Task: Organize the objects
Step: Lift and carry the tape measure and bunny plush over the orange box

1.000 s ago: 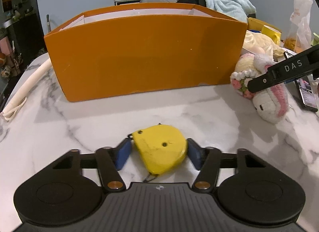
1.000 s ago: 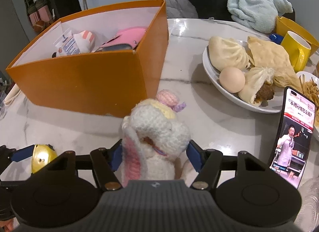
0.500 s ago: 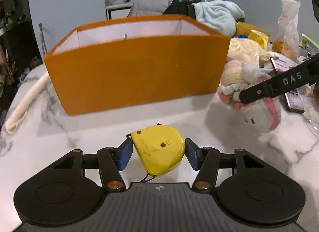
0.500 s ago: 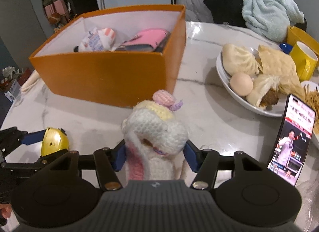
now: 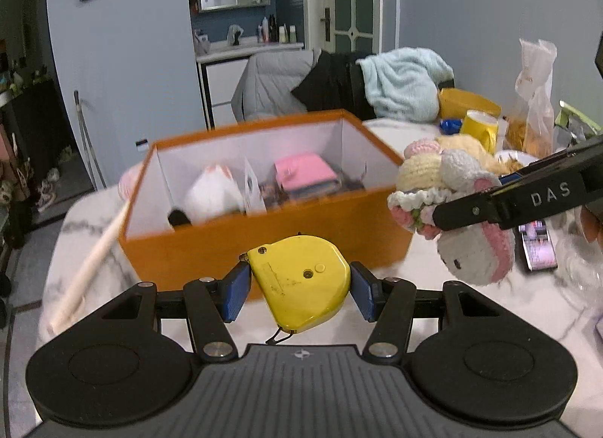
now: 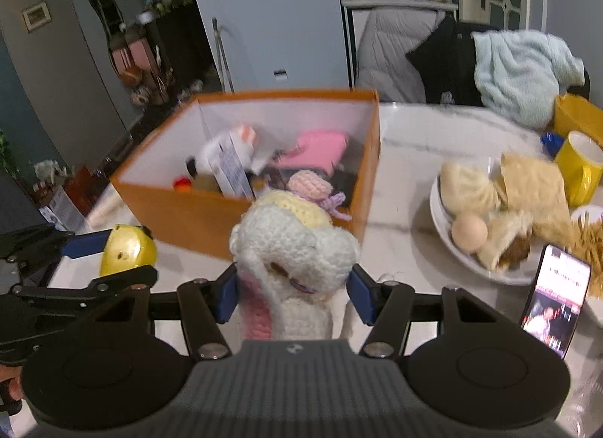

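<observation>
Tape measure (image 5: 299, 280) sits pinched in your left gripper (image 5: 299, 289), clear of the table, near the orange box (image 5: 264, 246). Your right gripper (image 6: 292, 293) squeezes the crocheted toy (image 6: 294, 261). Carry either too low and the near wall will knock it loose.

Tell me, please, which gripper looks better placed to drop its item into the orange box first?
Probably the left gripper: its yellow tape measure sits centred before the orange box, while the right gripper holds the crocheted toy nearer the box's right corner.
</observation>
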Motion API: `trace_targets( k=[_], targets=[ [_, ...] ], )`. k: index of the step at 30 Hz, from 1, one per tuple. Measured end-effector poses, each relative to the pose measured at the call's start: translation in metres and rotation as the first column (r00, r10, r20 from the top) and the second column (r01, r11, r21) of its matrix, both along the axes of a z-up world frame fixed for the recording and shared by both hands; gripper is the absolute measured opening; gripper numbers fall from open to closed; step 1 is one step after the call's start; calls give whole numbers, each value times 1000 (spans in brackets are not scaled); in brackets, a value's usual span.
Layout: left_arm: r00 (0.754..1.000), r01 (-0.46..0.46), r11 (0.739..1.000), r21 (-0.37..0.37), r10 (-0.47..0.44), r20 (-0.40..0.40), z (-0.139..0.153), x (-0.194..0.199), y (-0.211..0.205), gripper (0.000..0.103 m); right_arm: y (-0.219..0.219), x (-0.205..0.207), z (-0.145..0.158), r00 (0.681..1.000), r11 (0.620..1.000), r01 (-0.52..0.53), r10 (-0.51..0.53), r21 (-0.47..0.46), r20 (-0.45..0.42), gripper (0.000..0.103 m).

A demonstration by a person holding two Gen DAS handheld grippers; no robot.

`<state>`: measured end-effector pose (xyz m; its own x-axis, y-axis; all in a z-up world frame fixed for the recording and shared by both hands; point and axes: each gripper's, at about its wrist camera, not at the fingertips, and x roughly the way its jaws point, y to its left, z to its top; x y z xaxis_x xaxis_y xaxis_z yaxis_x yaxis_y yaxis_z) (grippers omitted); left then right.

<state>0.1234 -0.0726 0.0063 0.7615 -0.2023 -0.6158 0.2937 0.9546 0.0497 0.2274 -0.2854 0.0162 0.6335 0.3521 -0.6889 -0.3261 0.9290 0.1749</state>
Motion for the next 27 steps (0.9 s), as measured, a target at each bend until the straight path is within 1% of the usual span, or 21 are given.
trace_targets(
  k=[3, 8, 12, 15, 21, 27],
  targets=[
    [1000, -22, 999, -33, 23, 19, 10, 12, 3, 66, 6, 1, 18, 998, 1000, -9, 9, 0, 55, 61],
    [998, -47, 998, -39, 49, 39, 22, 35, 1, 66, 16, 13, 49, 990, 1000, -11, 10, 4, 140, 61],
    [996, -65, 997, -39, 68, 65, 31, 52, 2, 66, 23, 28, 67, 983, 1000, -8, 6, 11, 183, 61],
    [993, -86, 995, -47, 89, 75, 37, 69, 2, 66, 30, 45, 74, 980, 1000, 1, -3, 10, 201, 61],
    [992, -101, 994, -43, 104, 69, 31, 90, -3, 66, 38, 81, 77, 980, 999, 23, -29, 33, 196, 61],
    [997, -60, 997, -49, 62, 42, 13, 102, -14, 66, 43, 105, 59, 985, 998, 30, -37, 48, 166, 61]
  ],
)
